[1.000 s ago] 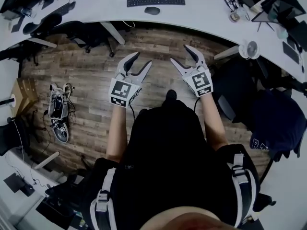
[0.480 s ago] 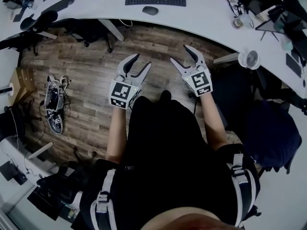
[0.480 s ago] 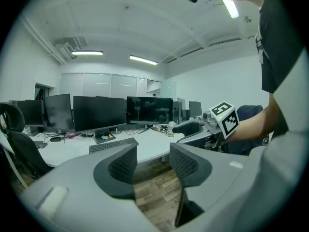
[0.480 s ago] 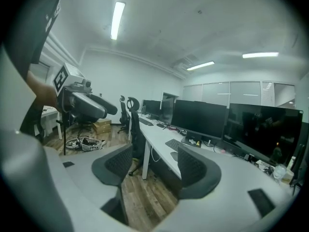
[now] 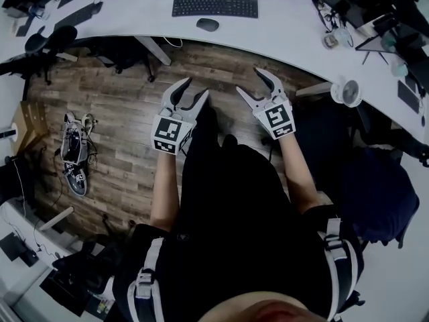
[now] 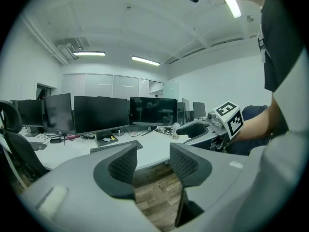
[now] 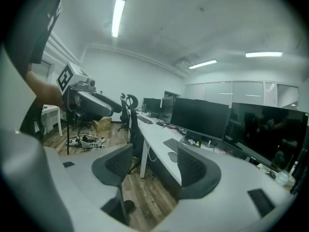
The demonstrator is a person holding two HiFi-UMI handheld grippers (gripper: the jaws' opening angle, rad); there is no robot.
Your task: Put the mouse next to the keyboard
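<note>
The left gripper (image 5: 194, 87) and the right gripper (image 5: 249, 80) are held side by side over the wooden floor (image 5: 120, 92). Each has its jaws spread wide with nothing between them, only floorboards showing in the gap. Well off to the left of the left jaws a tangle of shoes and cables (image 5: 74, 154) lies on the floor. Beyond it is a cardboard box (image 5: 30, 127); I cannot tell what it holds. Ahead of both pairs of jaws runs the curved front edge of the white desk (image 5: 281, 29), with a desk leg (image 5: 153, 48) slanting down under it, ahead and left of the left jaws. To the right of the right jaws a small round white fan (image 5: 346, 92) stands at the desk edge. On the desk, straight ahead of the gap between the two grippers, the mouse (image 5: 207, 24) lies just in front of the keyboard (image 5: 214, 6), close to it but apart. Farther back a row of dark monitors (image 6: 99, 115) stands behind the keyboard.
</note>
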